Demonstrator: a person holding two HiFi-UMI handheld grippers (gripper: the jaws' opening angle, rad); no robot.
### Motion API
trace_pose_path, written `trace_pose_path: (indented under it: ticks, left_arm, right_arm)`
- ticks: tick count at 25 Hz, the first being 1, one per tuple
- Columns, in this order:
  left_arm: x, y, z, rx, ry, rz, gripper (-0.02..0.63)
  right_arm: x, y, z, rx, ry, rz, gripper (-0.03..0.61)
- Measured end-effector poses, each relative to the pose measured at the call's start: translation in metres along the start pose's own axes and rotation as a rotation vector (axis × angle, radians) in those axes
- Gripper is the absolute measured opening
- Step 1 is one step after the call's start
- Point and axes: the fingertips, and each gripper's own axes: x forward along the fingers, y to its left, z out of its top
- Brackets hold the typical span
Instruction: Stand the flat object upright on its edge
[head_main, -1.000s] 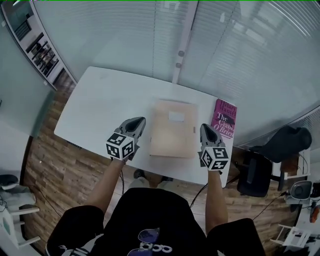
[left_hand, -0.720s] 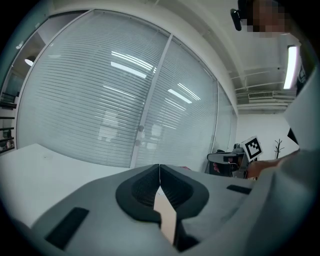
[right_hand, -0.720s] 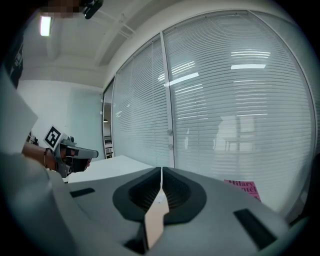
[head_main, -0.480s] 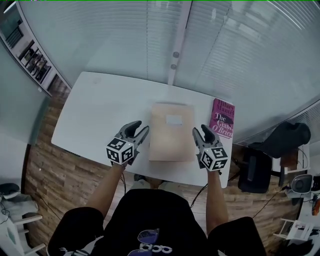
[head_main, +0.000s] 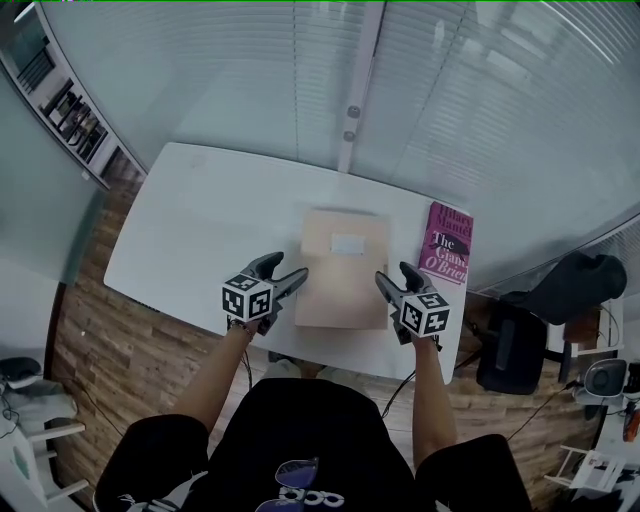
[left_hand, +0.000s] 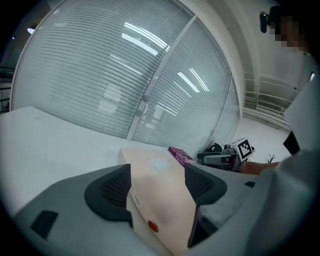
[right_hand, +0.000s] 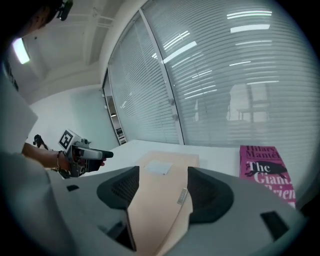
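Left gripper (head_main: 285, 267) and right gripper (head_main: 395, 274) jaws had just spread wide, unpinched near corners of the flat-lying tan box (head_main: 345, 268) between them.

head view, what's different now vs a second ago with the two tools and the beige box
The left tool and right tool came down and in toward the beige box. Their jaws have just been opening, and each now straddles a near corner of it, with nothing clamped yet. The beige box lies flat on the table as before, the pink book beside it.
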Motion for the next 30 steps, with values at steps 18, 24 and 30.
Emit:
trace_pose_path:
  ticks: [18,24,30]
  left_arm:
    - [0.06,0.025,-0.067,-0.29,0.16,-0.051,0.322]
    - [0.064,0.025,-0.071,-0.289,0.18,-0.038,0.322]
    - [0.064,0.023,-0.07,-0.273,0.184,-0.039,0.322]
  right_arm:
    - [0.056,-0.038,-0.069,0.398,0.181,0.131,0.295]
    - [0.061,-0.035,-0.074,0.403,0.204,0.122,0.295]
    - [0.061,-0.034,-0.073,0.38,0.212,0.113,0.293]
